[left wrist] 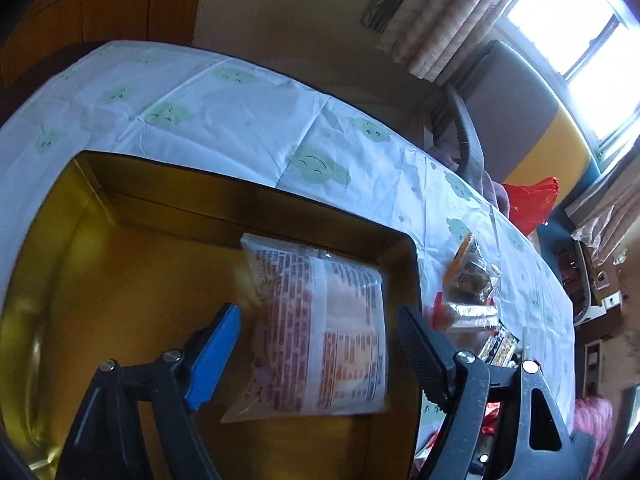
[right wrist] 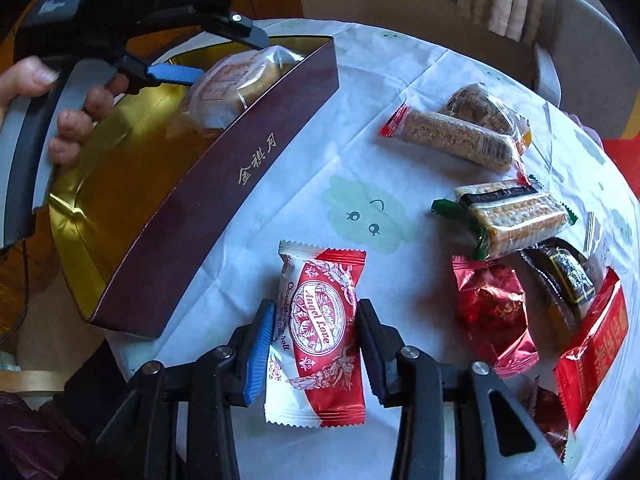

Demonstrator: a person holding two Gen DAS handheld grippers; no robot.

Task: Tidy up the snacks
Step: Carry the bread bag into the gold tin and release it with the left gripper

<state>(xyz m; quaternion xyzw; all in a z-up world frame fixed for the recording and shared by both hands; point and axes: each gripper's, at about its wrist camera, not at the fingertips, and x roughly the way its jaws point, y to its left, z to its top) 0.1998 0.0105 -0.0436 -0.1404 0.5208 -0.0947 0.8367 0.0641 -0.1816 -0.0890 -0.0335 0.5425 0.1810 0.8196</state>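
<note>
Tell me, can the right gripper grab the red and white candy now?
Probably yes. The right gripper already has the red and white candy lying on the tablecloth between its jaws, with nothing over it; it looks about closed on the wrapper.

glossy gold-lined box (left wrist: 120, 260), shiny foil wrapper (right wrist: 320, 336)

The box (left wrist: 400, 248) wall hides the pastry packet's (right wrist: 236, 80) lower half.
</note>
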